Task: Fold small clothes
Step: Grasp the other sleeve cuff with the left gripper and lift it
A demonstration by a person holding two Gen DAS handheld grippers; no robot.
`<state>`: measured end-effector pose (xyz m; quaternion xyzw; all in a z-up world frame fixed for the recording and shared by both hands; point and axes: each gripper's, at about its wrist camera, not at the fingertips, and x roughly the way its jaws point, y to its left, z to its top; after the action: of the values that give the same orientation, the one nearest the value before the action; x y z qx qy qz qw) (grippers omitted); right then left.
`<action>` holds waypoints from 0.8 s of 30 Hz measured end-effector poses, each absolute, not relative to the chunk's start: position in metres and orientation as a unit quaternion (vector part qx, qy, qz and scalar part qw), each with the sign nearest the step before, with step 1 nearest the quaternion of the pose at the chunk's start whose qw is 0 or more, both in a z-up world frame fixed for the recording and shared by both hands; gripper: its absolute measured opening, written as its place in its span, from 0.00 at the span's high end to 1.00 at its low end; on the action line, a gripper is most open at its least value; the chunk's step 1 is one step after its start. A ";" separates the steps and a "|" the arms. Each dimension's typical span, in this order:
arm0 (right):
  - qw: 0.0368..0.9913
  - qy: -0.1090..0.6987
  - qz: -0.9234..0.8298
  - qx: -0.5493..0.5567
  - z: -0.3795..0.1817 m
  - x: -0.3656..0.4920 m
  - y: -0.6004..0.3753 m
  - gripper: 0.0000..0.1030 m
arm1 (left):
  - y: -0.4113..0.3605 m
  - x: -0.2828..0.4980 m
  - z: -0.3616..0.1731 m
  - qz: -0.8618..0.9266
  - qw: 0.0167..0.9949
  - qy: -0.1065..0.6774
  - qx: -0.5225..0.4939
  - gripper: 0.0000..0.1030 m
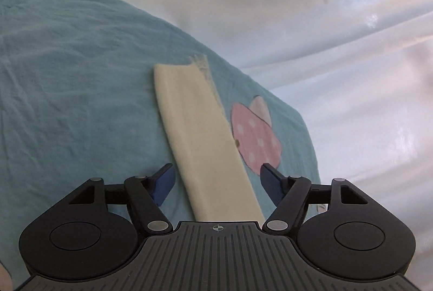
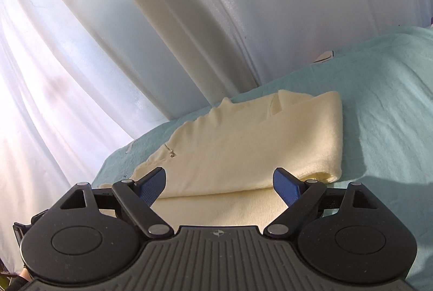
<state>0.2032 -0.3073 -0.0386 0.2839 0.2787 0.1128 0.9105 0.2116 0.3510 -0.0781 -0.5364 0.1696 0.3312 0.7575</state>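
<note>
A cream cloth lies on a teal sheet. In the left wrist view it (image 1: 200, 134) is a long narrow folded strip with a frayed far end, running away from me. My left gripper (image 1: 217, 177) is open, its blue pads either side of the strip's near end and above it. In the right wrist view the cloth (image 2: 243, 145) shows folded over itself, thick fold edge at the right. My right gripper (image 2: 219, 182) is open just above the cloth's near edge, holding nothing.
The teal sheet (image 1: 67, 74) is wrinkled and carries a pink dotted patch (image 1: 255, 136) right of the strip. White draped fabric (image 1: 324, 20) hangs behind the sheet's far edge; it also fills the back of the right wrist view (image 2: 135, 20).
</note>
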 end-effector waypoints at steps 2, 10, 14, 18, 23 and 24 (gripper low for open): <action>0.913 0.272 0.120 0.278 -0.037 0.202 -0.305 0.15 | 0.364 0.209 -0.083 0.340 0.749 0.153 -0.547 0.33; 0.907 0.286 0.117 0.285 -0.036 0.207 -0.300 0.22 | 0.397 0.213 -0.104 0.346 0.725 0.104 -0.587 0.68; 0.905 0.291 0.115 0.289 -0.036 0.209 -0.300 0.29 | 0.400 0.215 -0.113 0.346 0.718 0.102 -0.595 0.91; 0.904 0.292 0.111 0.291 -0.036 0.209 -0.301 0.33 | 0.394 0.205 -0.111 0.338 0.726 0.085 -0.592 0.92; 0.902 0.293 0.108 0.296 -0.035 0.206 -0.303 0.39 | 0.365 0.216 -0.071 0.287 0.797 0.070 -0.527 0.92; 0.902 0.293 0.108 0.297 -0.035 0.205 -0.304 0.40 | 0.354 0.222 -0.057 0.268 0.817 0.068 -0.506 0.92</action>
<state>0.2052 -0.3036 -0.0346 0.2971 0.2930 0.1083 0.9023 0.2216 0.3536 -0.0569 -0.5060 0.0684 0.2680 0.8170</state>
